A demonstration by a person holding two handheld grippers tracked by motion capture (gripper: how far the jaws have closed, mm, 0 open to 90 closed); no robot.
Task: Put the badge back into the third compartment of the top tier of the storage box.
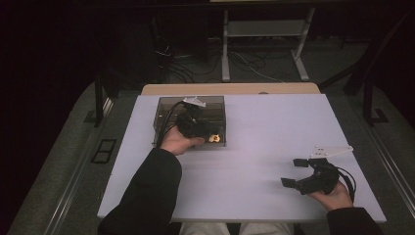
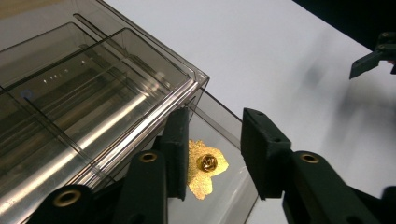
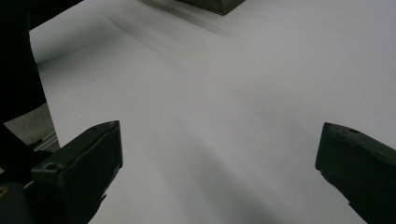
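1 clear box [image 1: 166, 110], 1 gold pin [image 2: 205, 168], 2 claws, 1 table [image 1: 274, 127]

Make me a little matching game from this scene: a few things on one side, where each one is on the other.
Things:
1. gold pin
2. left gripper
3. right gripper
4. clear box

Places:
A. far left part of the white table
B. jaws apart over the bare near right of the table
C. lying in the box's open bottom compartment
D. jaws open on either side of the pin

Pairs: 1-C, 2-D, 3-B, 4-A
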